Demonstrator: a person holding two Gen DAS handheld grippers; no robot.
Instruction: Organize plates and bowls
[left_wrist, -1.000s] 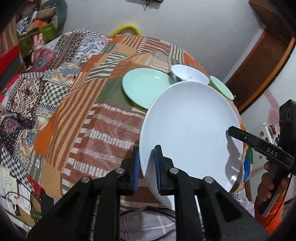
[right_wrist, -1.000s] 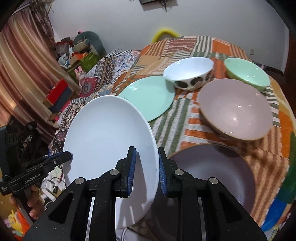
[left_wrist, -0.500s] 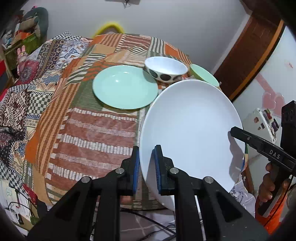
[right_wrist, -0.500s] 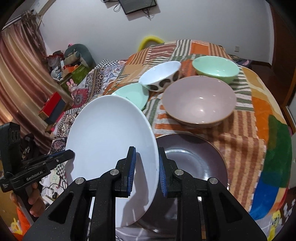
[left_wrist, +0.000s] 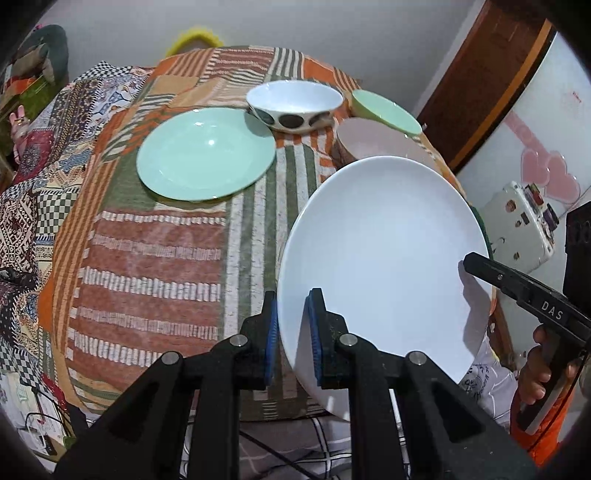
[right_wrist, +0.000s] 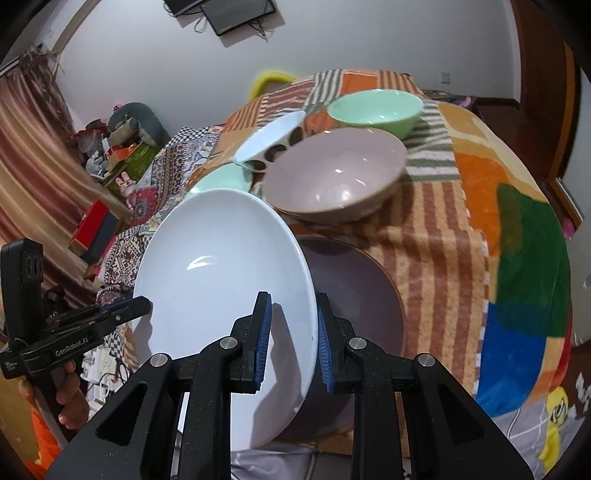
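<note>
A large white plate (left_wrist: 384, 254) is held tilted above the table's near edge, over a dark purple plate (right_wrist: 354, 291). My left gripper (left_wrist: 291, 328) is shut on its left rim. My right gripper (right_wrist: 290, 332) has its jaws around the opposite rim (right_wrist: 221, 280), with a visible gap beside the rim. It shows in the left wrist view as a black finger (left_wrist: 517, 284) at the plate's right edge. A mint plate (left_wrist: 205, 153), a spotted white bowl (left_wrist: 293, 105), a pink bowl (right_wrist: 332, 173) and a mint bowl (right_wrist: 373, 107) sit on the table.
The table has a patchwork cloth (left_wrist: 147, 251). A cluttered bed or sofa (right_wrist: 122, 147) lies to the left. A wooden door frame (left_wrist: 491, 92) stands at the right. Cables lie on the floor (left_wrist: 37, 424).
Both grippers and the white plate moved right, over the dark purple plate. The right gripper's jaws have opened wider around the rim.
</note>
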